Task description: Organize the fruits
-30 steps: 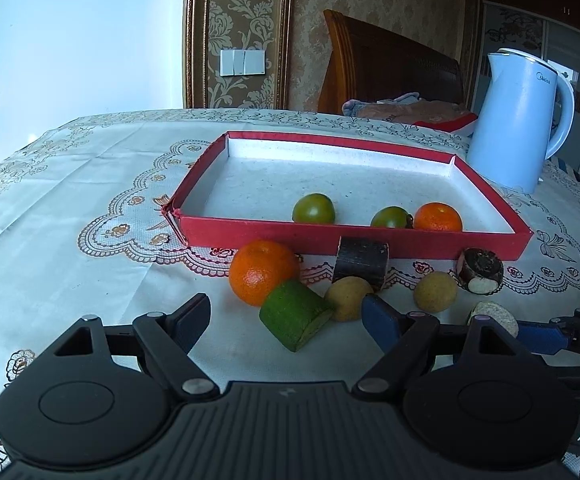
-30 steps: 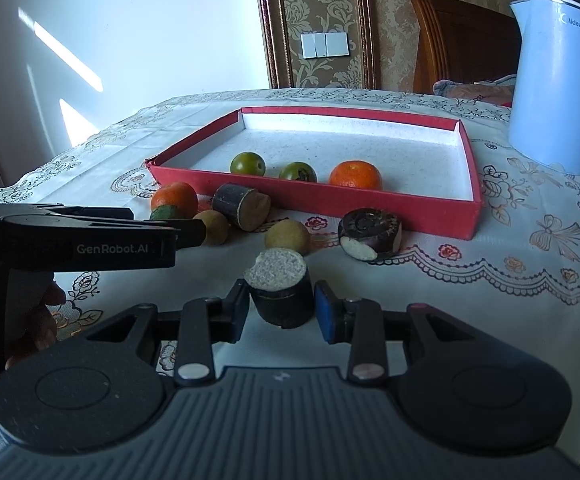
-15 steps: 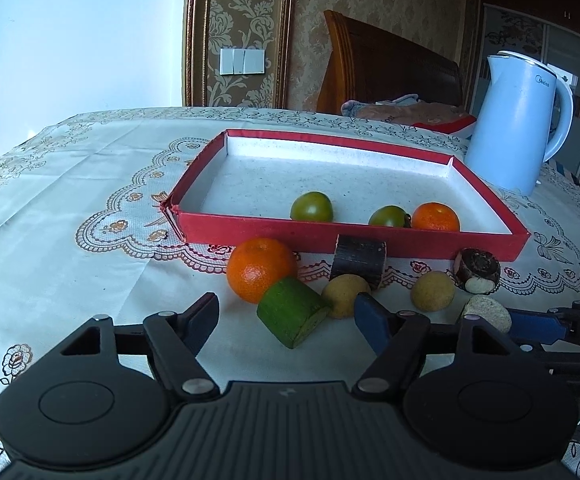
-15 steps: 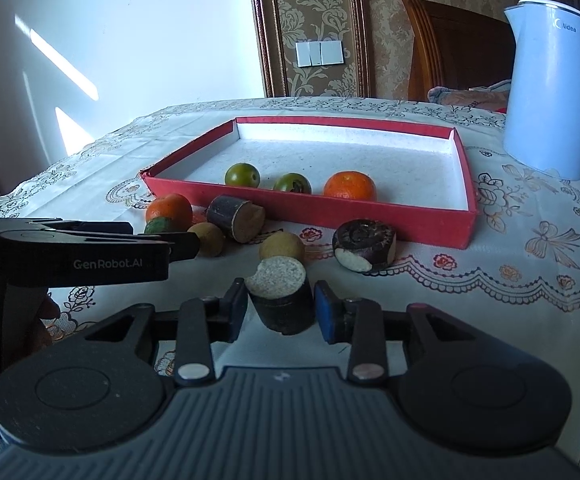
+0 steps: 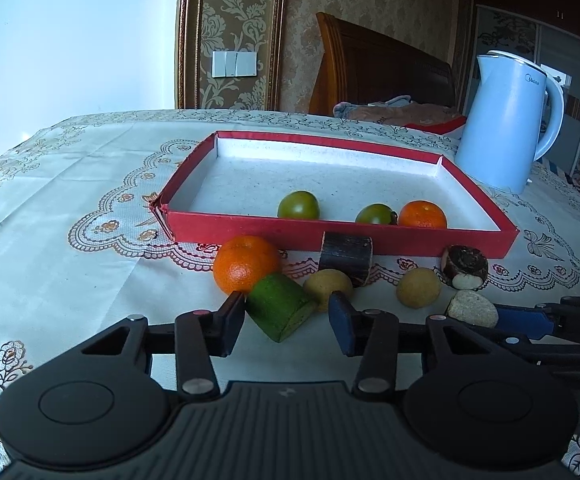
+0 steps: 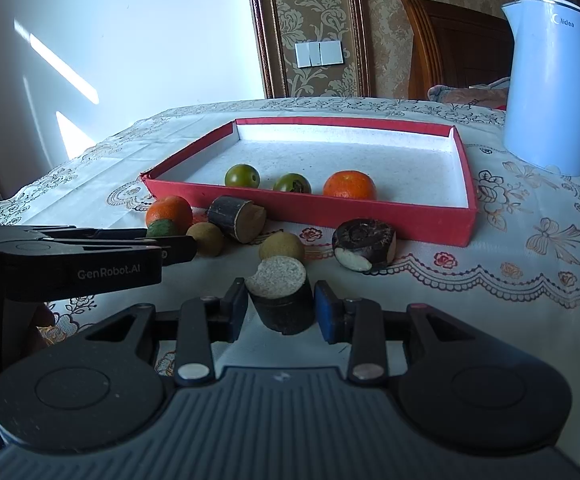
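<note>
A red tray (image 5: 409, 237) (image 6: 369, 216) holds two green fruits (image 5: 298, 205) and an orange (image 5: 423, 215). In front of it lie an orange (image 5: 246, 263), a green wedge (image 5: 280, 306), two tan round fruits (image 5: 417, 287), and dark cut pieces (image 5: 346, 252) (image 6: 363, 243). My left gripper (image 5: 286, 324) is open, its fingers either side of the green wedge without gripping it. My right gripper (image 6: 281, 307) is shut on a dark cylinder piece with a pale top (image 6: 281, 300), also seen in the left wrist view (image 5: 471, 312).
A light blue kettle (image 5: 509, 120) (image 6: 553, 92) stands to the right behind the tray. A wooden chair (image 5: 377, 76) stands beyond the table. The embroidered tablecloth (image 5: 70, 200) stretches to the left.
My left gripper has moved forward and narrowed around the green wedge. My right gripper has stayed shut on the dark cylinder piece, shifting slightly.
</note>
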Action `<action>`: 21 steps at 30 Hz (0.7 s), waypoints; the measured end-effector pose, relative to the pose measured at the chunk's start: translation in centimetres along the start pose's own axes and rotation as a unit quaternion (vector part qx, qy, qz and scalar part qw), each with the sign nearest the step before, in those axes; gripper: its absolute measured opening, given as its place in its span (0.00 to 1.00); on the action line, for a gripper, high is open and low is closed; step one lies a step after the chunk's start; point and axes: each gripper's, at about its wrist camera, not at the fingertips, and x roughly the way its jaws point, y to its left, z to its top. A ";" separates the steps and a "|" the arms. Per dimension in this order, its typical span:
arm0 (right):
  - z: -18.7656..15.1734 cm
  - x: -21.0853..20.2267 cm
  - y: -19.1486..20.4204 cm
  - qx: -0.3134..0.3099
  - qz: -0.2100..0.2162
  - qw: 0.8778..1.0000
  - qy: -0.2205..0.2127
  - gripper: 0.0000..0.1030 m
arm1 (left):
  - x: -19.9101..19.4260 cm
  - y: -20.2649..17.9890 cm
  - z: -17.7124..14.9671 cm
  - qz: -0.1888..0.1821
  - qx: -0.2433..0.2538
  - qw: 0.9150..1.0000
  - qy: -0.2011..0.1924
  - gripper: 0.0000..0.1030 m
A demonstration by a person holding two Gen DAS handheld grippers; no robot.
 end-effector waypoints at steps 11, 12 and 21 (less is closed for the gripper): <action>0.0 0.1 0.0 0.001 0.000 1.000 0.000 0.32 | -0.1 0.1 -0.1 0.003 -0.005 1.000 -0.002 0.38; 0.0 0.1 0.0 0.000 -0.001 1.000 0.000 0.32 | -0.1 0.1 -0.1 0.004 -0.006 1.000 -0.002 0.38; -0.1 0.2 0.2 -0.006 -0.006 1.000 0.002 0.32 | -0.2 0.0 -0.1 0.009 -0.011 1.000 -0.002 0.37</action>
